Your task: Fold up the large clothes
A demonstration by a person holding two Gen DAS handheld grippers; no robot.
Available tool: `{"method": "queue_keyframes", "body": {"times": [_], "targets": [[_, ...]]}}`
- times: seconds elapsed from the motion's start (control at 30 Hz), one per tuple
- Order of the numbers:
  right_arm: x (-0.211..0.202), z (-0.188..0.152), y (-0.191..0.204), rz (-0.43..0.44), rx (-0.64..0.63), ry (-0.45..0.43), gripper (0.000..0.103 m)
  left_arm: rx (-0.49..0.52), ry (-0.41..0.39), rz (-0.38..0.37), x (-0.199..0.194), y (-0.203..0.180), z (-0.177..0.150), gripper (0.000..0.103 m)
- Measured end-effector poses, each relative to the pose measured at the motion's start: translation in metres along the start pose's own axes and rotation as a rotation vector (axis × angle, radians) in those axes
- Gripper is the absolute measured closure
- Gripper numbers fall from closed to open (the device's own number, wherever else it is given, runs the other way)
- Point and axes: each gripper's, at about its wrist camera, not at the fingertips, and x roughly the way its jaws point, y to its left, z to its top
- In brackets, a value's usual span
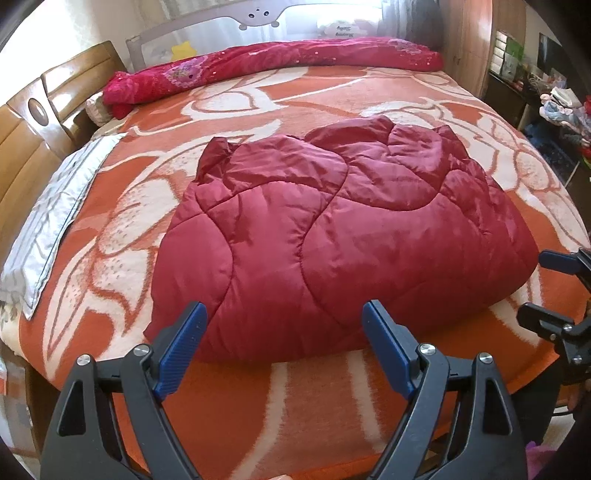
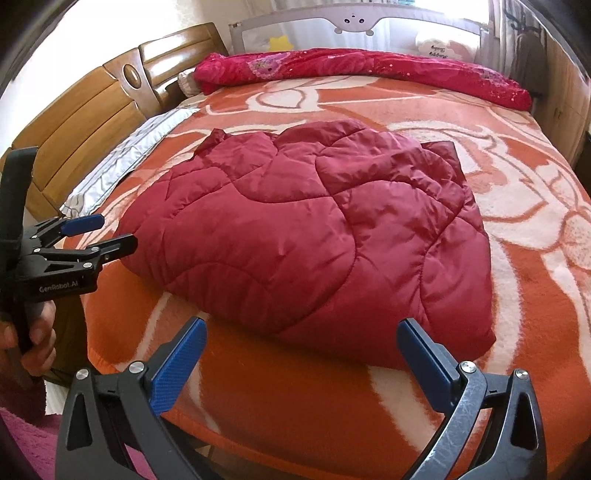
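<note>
A dark red quilted coat (image 1: 332,229) is lying folded into a thick bundle in the middle of the bed, on an orange and cream flowered blanket (image 1: 258,99); its near edge is sitting just beyond both tools. The left gripper (image 1: 284,325) is hovering over the near edge of the bed with its blue fingers (image 1: 184,343) standing wide apart and nothing between them; the right gripper (image 2: 301,341) is hanging beside it, its fingers (image 2: 428,354) also spread wide and gripping nothing. In the right wrist view a hand (image 2: 35,332) is holding the left tool's handle at the left border. A crimson flowered quilt (image 2: 369,66) is lying rolled along the far side of the bed, beneath a grey bed rail (image 2: 354,18); a wooden headboard (image 2: 110,92) is standing at the left, with a pale grey pillow (image 1: 51,221) lying beside it.
</note>
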Motion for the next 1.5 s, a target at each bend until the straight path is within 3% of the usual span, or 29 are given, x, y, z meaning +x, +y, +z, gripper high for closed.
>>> {"method": "queue_keyframes", "body": {"times": [0.83, 1.5], "targets": [[0.014, 0.035, -0.008, -0.025, -0.032, -0.011, 0.0, 0.032, -0.022, 0.034, 0.013, -0.006, 0.025, 0.016], [0.021, 0.043, -0.017, -0.029, -0.023, -0.004, 0.0, 0.044, -0.005, 0.04, 0.024, -0.005, 0.035, 0.016]]}}
